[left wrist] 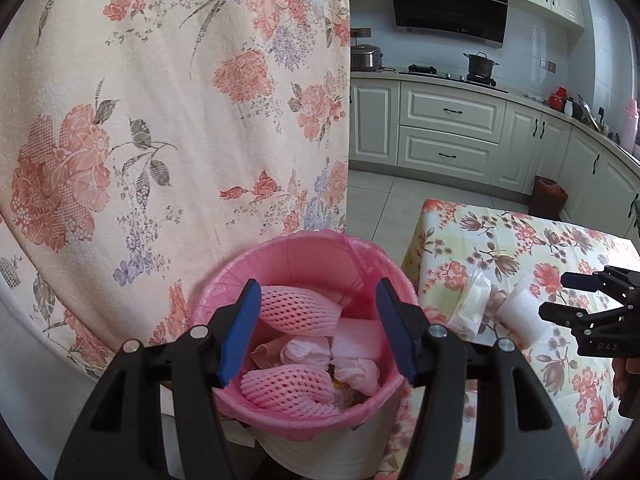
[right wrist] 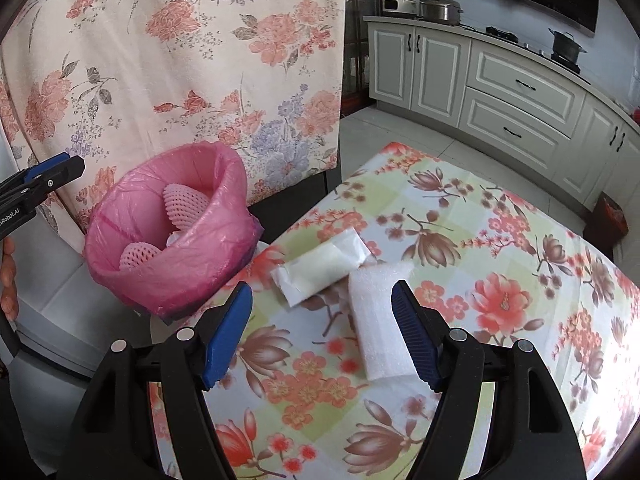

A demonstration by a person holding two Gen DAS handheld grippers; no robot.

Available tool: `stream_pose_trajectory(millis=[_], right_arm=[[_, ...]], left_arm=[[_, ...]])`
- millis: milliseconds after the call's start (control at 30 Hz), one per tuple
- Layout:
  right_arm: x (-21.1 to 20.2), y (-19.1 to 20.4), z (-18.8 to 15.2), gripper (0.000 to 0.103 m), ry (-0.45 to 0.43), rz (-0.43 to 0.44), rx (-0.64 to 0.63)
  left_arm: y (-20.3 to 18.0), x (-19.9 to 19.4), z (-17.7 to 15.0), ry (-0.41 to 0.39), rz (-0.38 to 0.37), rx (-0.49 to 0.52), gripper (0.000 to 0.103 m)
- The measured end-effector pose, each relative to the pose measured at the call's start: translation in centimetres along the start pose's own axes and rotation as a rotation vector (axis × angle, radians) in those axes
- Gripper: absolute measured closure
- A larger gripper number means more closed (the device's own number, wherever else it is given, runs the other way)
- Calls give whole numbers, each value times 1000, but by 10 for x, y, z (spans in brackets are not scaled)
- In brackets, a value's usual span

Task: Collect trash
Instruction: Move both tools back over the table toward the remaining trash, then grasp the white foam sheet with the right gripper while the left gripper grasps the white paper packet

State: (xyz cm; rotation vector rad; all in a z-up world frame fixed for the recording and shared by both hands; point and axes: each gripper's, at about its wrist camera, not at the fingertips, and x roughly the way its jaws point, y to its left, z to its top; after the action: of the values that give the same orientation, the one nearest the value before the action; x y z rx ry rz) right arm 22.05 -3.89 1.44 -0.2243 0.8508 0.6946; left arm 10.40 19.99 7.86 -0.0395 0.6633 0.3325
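While my left gripper (left wrist: 316,328) hangs over the pink-lined trash bin (left wrist: 224,280), its blue pads (left wrist: 240,332) stand apart with nothing between them. Seen through the gap, the bin already contains two pink foam fruit nets (left wrist: 296,308), crumpled tissues (left wrist: 300,352) and a pale foam piece.

My right gripper (right wrist: 320,332) is over the floral tablecloth (right wrist: 500,264), jaws spread and not gripping. A white foam sheet (right wrist: 376,320) lies flat on the cloth between the fingers, closer to the right-hand finger, whose pad overlaps the sheet's edge in this view; whether that pad touches the foam I cannot tell. The left-hand pad is clear of it.

Just beyond the foam sheet, touching or nearly touching its far corner, lies a white plastic wrapper (right wrist: 320,268), angled across the cloth toward the bin.

From the right wrist view the bin sits off the table's left edge, near the wrapper, in front of a hanging floral cloth (right wrist: 160,60). My left gripper shows at that view's left edge.

From the left wrist view, the right gripper appears at far right, just beside the foam sheet.
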Motion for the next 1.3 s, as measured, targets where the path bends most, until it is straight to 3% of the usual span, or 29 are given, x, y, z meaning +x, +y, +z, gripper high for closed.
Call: stream_pose_trajectory(millis=[700,1300], right_arm=[[3,-50,-42,30,42,-46,78],[59,-50,-39,31,126,-29,17]], left_arm=[[-89,12,-4,41,-128,119,45],[-136,69,-9,146,-196,172,45]])
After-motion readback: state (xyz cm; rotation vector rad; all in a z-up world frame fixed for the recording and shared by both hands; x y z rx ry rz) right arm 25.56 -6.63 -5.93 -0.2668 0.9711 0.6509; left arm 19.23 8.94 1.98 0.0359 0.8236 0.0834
